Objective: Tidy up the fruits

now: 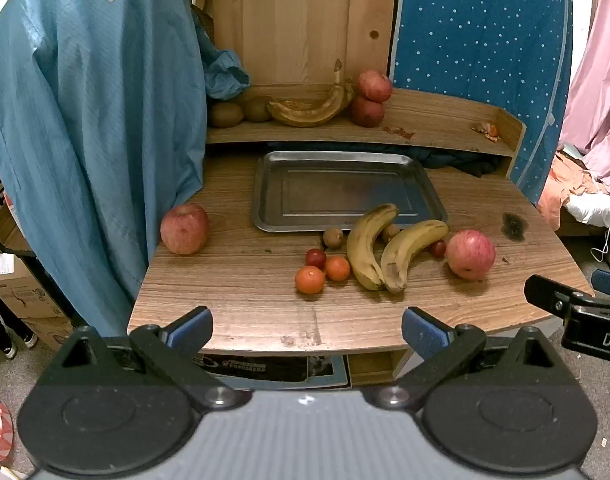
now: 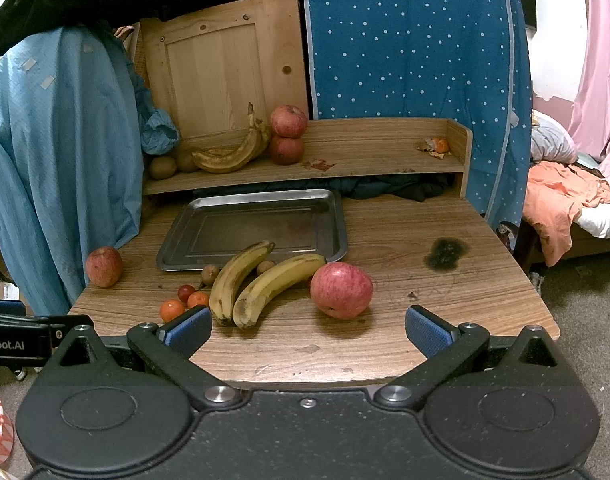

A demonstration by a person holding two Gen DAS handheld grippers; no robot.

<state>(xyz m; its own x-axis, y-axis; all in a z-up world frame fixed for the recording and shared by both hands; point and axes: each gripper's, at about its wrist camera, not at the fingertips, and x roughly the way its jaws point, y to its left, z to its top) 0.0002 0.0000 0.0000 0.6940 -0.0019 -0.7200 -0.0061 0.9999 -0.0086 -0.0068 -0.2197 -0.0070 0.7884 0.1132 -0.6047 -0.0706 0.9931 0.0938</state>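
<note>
Right now, through the left wrist view, your left gripper (image 1: 307, 330) sits spread wide with nothing between its blue pads, held off the near edge of the wood-grain tabletop (image 1: 241, 280). At 12 o'clock from it lies the rectangular steel tray (image 1: 273, 188), holding no fruit. Two spotted yellow bananas (image 1: 385, 248) lie side by side at the tray's 6 o'clock edge, their tips overlapping its rim. Two small orange tangerines (image 1: 321, 274) and a small dark red fruit (image 1: 315, 258) cluster at the bananas' 9 o'clock; a red-yellow apple (image 1: 470, 254) rests at their 3 o'clock. Another red apple (image 1: 184, 229) stands well apart at the tabletop's 9 o'clock side, against the hanging blue cloth (image 1: 85, 140).

Through the right wrist view, your right gripper (image 2: 308, 332) is likewise fully parted and holds nothing, near the tabletop's front edge. The red-yellow apple (image 2: 341, 290) lies at 12 o'clock from it, touching the nearer banana. On the raised wooden shelf (image 2: 365, 156) behind the tray sit browned bananas (image 2: 233, 154) and two stacked apples (image 2: 288, 134).
</note>
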